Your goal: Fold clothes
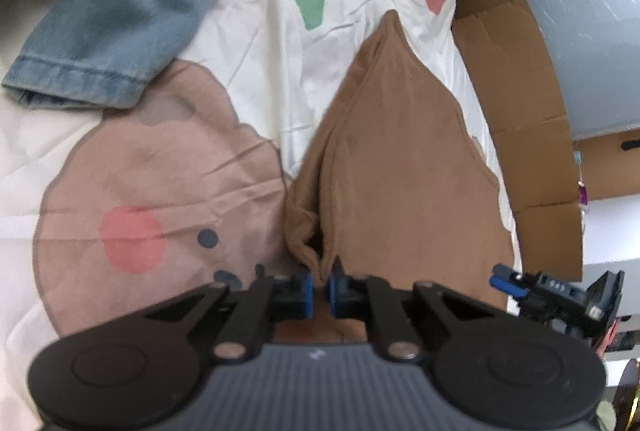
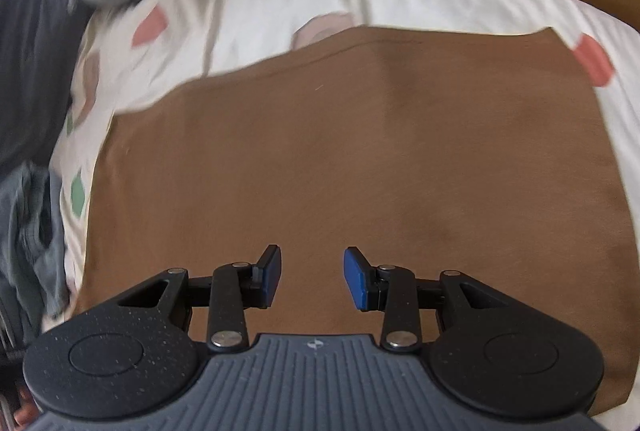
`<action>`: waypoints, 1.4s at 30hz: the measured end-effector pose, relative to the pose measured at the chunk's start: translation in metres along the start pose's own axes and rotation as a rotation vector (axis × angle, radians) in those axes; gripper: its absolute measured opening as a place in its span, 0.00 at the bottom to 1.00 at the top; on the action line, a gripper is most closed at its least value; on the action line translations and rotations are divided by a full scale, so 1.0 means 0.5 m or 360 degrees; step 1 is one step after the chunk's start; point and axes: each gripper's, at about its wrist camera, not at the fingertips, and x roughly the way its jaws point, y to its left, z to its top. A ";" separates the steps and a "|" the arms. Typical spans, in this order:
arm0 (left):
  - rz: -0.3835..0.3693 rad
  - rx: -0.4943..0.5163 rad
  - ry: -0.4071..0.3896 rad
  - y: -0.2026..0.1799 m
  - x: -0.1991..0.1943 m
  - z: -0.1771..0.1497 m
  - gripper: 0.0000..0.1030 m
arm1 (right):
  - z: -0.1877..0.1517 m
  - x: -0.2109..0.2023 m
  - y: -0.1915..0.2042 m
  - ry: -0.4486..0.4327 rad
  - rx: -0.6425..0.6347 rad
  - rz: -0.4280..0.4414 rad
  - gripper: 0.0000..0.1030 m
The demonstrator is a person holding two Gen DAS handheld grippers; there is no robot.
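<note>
Brown garment (image 1: 400,159) lies on the patterned bedsheet (image 1: 256,43), beside the sheet's large pink-brown print and well apart from the blue jeans (image 1: 120,31) at the sheet's far side. Your left tool (image 1: 320,289) is closed narrow on a bunched edge of the garment, probably to lift that edge for a fold. Your right tool (image 2: 312,277) hangs low over the flat middle of the cloth with its pads spread wide, gripping nothing. Both tools point forward across the sheet.
</note>
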 end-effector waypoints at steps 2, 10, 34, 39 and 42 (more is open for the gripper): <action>-0.0007 -0.0013 0.0002 -0.002 0.002 0.005 0.08 | -0.014 0.008 0.018 0.0039 -0.0027 0.0015 0.39; -0.0001 -0.0006 0.0019 -0.013 0.019 0.016 0.08 | -0.075 0.041 0.057 0.0200 -0.0107 -0.0014 0.06; 0.0030 -0.0014 0.0060 0.000 0.015 0.007 0.08 | -0.185 0.046 0.084 0.0475 -0.0303 0.0044 0.04; 0.0044 -0.0021 0.0069 0.004 0.022 0.008 0.08 | -0.180 0.066 0.080 0.0470 -0.0273 0.0034 0.07; 0.0046 -0.0022 0.0070 0.006 0.022 0.007 0.08 | -0.162 0.052 0.071 0.0396 -0.0252 0.0066 0.07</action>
